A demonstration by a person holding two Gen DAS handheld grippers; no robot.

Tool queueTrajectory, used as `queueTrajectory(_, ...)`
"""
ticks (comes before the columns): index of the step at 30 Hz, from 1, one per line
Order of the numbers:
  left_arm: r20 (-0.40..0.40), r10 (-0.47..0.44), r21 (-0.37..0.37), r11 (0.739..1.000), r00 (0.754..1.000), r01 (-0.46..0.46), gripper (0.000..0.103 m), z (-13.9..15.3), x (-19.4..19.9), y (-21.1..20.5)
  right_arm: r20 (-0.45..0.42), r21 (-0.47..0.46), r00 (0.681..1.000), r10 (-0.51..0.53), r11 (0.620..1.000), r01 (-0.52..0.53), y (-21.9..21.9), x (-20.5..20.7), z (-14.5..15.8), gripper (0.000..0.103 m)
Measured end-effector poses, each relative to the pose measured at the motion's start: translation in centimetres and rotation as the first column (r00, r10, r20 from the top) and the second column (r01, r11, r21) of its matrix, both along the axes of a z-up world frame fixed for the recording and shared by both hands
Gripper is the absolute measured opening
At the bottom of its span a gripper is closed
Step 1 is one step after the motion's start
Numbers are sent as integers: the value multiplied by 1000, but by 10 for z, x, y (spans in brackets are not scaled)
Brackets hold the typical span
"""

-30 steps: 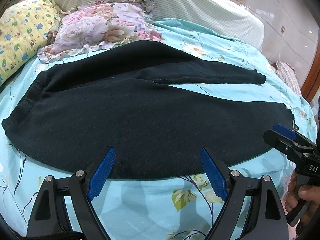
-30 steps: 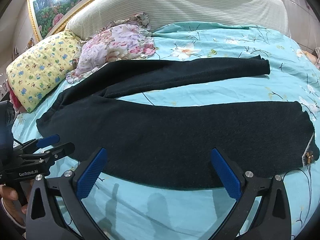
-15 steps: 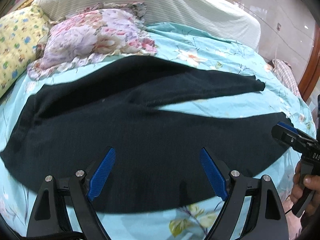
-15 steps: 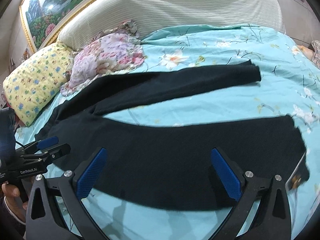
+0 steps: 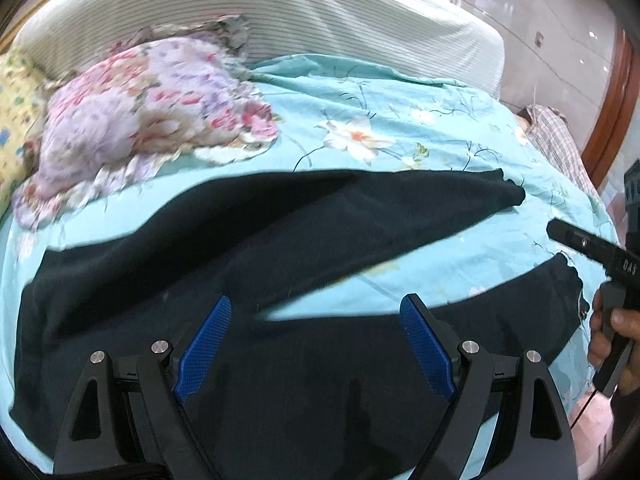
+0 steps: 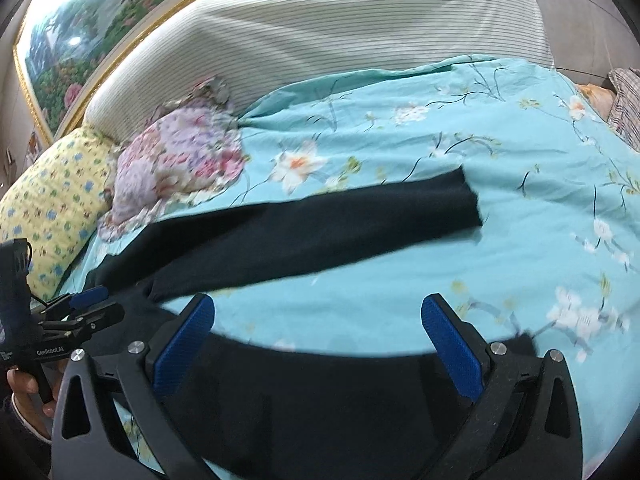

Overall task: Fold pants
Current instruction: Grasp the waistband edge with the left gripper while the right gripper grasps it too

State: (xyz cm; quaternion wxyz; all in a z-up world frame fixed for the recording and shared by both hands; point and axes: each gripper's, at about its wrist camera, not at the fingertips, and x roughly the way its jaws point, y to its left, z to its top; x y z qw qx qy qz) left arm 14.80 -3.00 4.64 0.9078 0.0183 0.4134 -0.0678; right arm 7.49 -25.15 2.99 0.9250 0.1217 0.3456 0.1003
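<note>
Black pants (image 5: 280,264), one pair, lay spread across the floral bed (image 5: 400,112) beside two pillows. The left gripper (image 5: 316,340), marked "GenRobot.AI", and the right gripper (image 6: 320,340), marked "DAS", held their jaws wide apart, gripping nothing.

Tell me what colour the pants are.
Black pants, clearest in the right wrist view.

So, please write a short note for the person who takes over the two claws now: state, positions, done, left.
Left claw: open, holds nothing, over the near leg close to the crotch.
Right claw: open, holds nothing, over the near leg toward its cuff.
Black pants: flat on the turquoise floral sheet, waist to the left, legs spread in a V, far leg toward the floral pillow.
Done: no fold visible.
Left: grip the near leg, bring it onto the far leg, then fold across.
</note>
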Motion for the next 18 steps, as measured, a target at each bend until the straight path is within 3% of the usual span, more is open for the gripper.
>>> queueTrajectory(6,-30,-53,-15,999,998,52,87,5,43,-10,-12,-5,999,-33,999,33,-27,32,9,103)
queueTrajectory(18,-61,-163,54,985,985,166,87,6,124,-35,-95,26,992,-79,996,81,-82,108,6,103)
